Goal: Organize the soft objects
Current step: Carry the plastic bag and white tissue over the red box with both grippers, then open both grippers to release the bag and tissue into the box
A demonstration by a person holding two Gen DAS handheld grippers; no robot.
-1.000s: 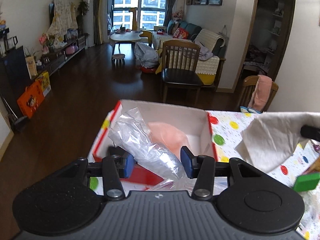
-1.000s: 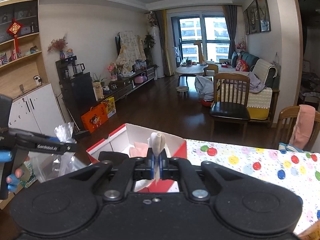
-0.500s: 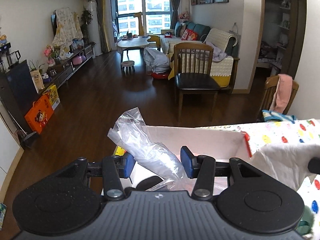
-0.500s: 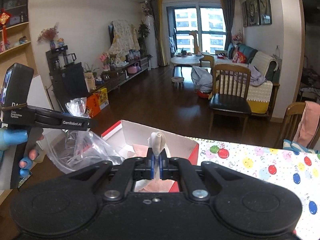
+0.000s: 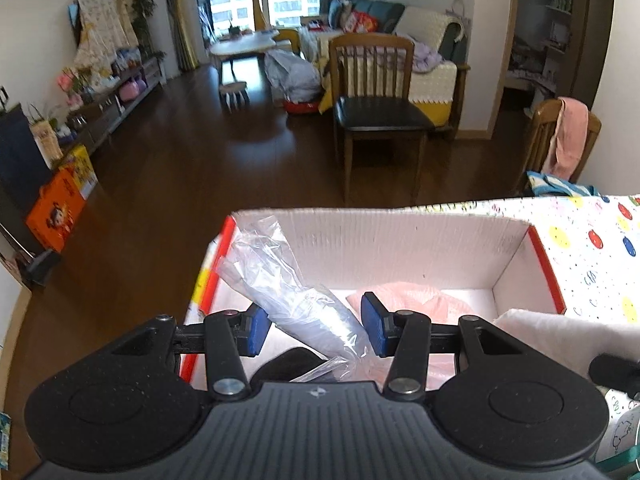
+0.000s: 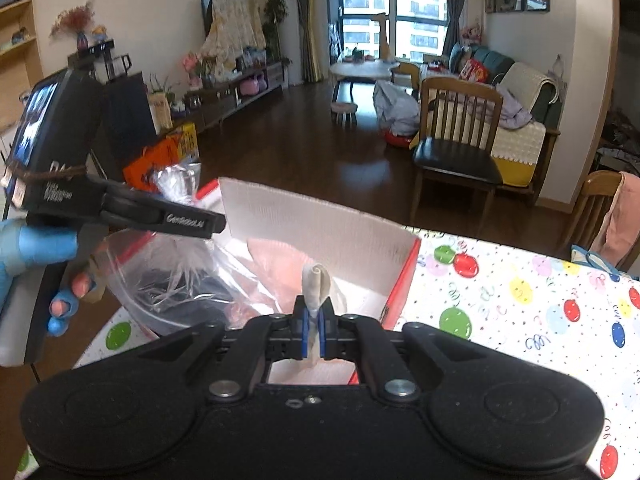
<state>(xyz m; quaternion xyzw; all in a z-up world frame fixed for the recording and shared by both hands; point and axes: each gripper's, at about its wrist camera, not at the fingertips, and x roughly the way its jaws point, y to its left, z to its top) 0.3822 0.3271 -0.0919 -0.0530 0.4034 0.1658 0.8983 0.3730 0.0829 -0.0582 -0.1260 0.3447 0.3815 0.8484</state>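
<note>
A red cardboard box with a white inside (image 5: 400,240) stands at the table's left end; it also shows in the right wrist view (image 6: 320,224). A pink soft item (image 5: 404,300) and a dark item (image 5: 288,364) lie in it. My left gripper (image 5: 314,328) is over the box, its jaws wide apart, with a clear plastic bag (image 5: 288,292) lying between the fingers. My right gripper (image 6: 314,330) is shut on a beige cloth (image 6: 316,284), held at the box's right side. The cloth also shows in the left wrist view (image 5: 568,332).
The table has a white cover with coloured balloons (image 6: 520,300). Wooden chairs (image 5: 380,92) stand beyond the table on a dark floor. A chair with a pink towel (image 5: 568,136) is at the far right. The left hand-held gripper body (image 6: 120,208) is left of the box.
My left gripper has moved over the box and lowered the plastic bag into it. My right gripper has moved closer to the box with the cloth still pinched.
</note>
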